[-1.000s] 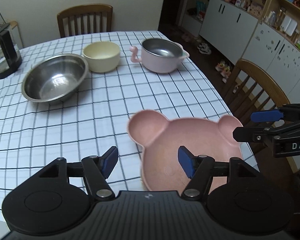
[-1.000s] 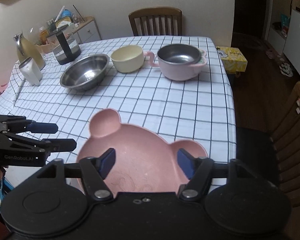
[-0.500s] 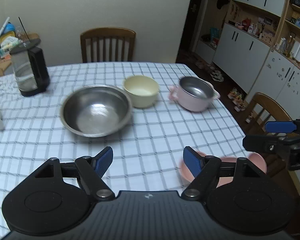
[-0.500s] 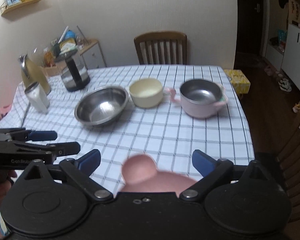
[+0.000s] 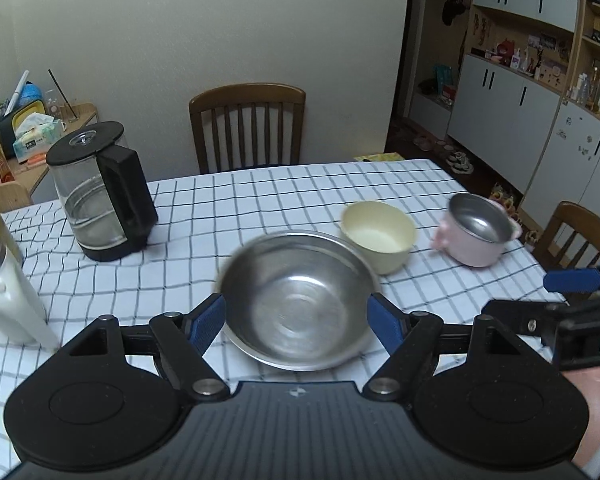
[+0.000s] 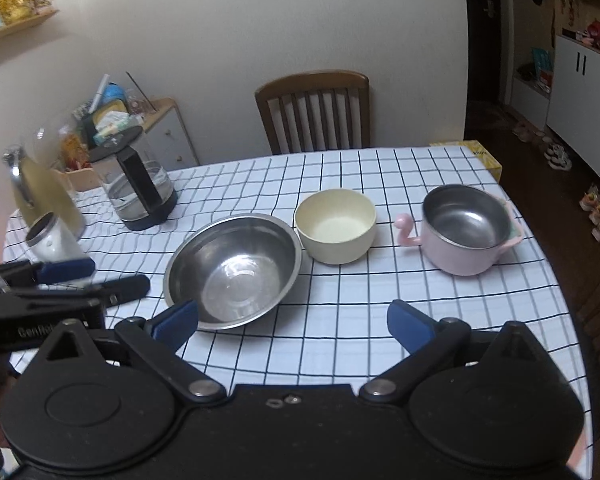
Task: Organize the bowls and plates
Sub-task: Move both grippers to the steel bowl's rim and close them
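Left to right across the checked table (image 6: pixel 340 320): a steel bowl (image 6: pixel 233 270), a cream bowl (image 6: pixel 335 226) just beside its right rim, and, apart to the right, a pink steel-lined pot (image 6: pixel 466 232) with a curled handle pointing toward the cream bowl. A glass kettle (image 5: pixel 100 192) and a white tumbler (image 5: pixel 4 292) stand at the far left.

The left tool (image 5: pixel 298 322), jaws wide and holding nothing, faces the steel bowl head-on; the bowl sits between and just beyond its blue pads (image 5: pixel 206 322). The right tool (image 6: pixel 292 322), also wide and holding nothing, points at bare cloth, with the steel bowl ahead-left, the cream bowl straight ahead, and the pot ahead-right.

Judged from this, the left tool is nearer the steel bowl. All three vessels are round, so no long axis constrains approach.
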The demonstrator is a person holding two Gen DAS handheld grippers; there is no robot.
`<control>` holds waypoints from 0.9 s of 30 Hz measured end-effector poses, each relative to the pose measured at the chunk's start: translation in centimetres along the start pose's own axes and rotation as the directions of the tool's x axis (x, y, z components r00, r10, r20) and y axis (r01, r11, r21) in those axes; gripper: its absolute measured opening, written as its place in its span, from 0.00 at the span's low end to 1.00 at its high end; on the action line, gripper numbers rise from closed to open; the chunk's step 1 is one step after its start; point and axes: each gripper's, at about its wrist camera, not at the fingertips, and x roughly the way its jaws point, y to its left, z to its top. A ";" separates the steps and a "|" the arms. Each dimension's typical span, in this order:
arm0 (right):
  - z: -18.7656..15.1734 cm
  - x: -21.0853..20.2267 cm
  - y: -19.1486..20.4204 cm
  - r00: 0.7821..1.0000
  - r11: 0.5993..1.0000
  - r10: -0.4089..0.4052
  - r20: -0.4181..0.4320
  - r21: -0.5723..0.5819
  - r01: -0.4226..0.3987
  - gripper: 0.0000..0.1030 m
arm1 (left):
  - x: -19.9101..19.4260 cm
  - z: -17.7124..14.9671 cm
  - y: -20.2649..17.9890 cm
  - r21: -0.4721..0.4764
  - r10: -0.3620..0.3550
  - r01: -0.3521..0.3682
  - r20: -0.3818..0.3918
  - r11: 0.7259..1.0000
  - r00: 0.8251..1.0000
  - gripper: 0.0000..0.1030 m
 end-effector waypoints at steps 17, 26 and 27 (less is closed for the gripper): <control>1.6 11.8 2.7 0.986 0.991 -0.096 -0.136 0.079 0.108 0.91 | 11.9 1.3 6.5 -0.005 -0.008 0.008 -0.110 1.000 0.994 0.97; 1.5 16.8 2.6 0.967 0.982 -0.135 -0.218 0.099 0.159 0.77 | 16.6 1.2 8.0 -0.038 -0.008 0.000 -0.199 0.999 0.980 0.97; 1.4 17.1 2.6 0.964 0.981 -0.136 -0.227 0.102 0.162 0.75 | 16.9 1.2 8.1 -0.048 -0.007 -0.003 -0.209 0.999 0.978 0.97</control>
